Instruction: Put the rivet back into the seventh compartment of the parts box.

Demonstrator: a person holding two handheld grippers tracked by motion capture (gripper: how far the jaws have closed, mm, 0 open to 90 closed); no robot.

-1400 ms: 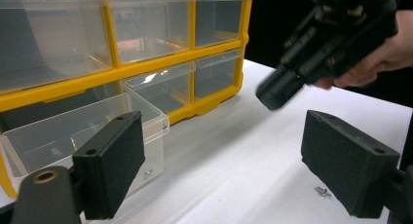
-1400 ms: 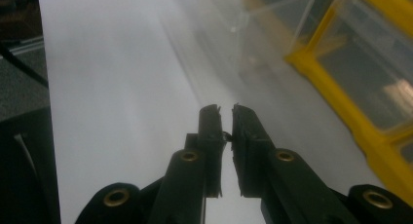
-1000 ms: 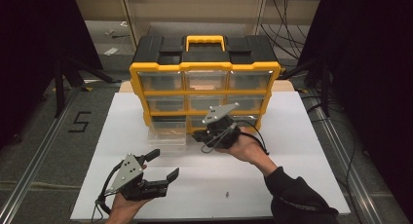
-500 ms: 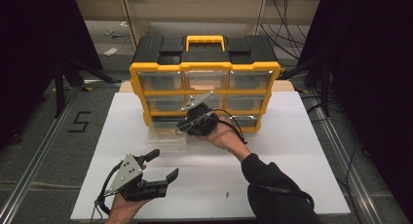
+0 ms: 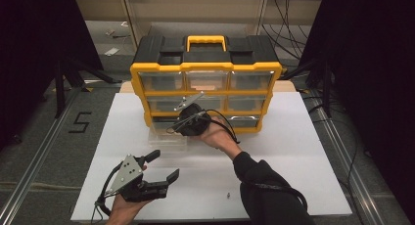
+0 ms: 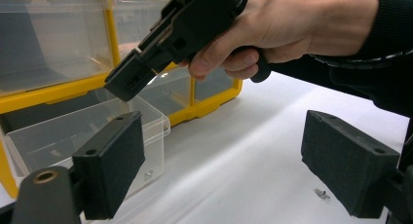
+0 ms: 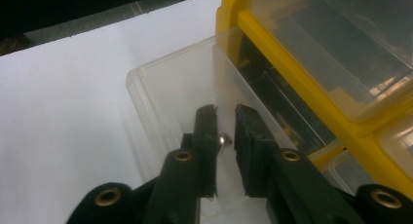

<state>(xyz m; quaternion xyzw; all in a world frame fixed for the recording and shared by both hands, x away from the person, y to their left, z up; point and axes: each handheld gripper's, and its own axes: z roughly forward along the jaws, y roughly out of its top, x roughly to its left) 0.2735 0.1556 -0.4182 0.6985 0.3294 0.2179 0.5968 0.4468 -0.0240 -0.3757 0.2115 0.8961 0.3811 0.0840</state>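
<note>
While the right gripper (image 7: 225,124) hangs over the pulled-out clear drawer (image 7: 170,87), its jaws, just opening, sit slightly apart around a small screw (image 7: 224,139). Nearby, the left gripper (image 5: 159,167) gapes wide.

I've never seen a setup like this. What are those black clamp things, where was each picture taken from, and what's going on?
There is no robot here. A person holds a hand tool in each hand, and each tool has two black fingers that pinch. The wide picture comes from a camera above the table. The other two come from small cameras riding on the tools, looking along their fingers.

On the white board stands a yellow and black cabinet of see-through drawers. One clear drawer is pulled out at the bottom left.

The right gripper hangs over that drawer. Its fingers have just been opening, and a small screw sits between them, against one finger. The left gripper is wide open and holds nothing. A loose screw lies on the board.
</note>
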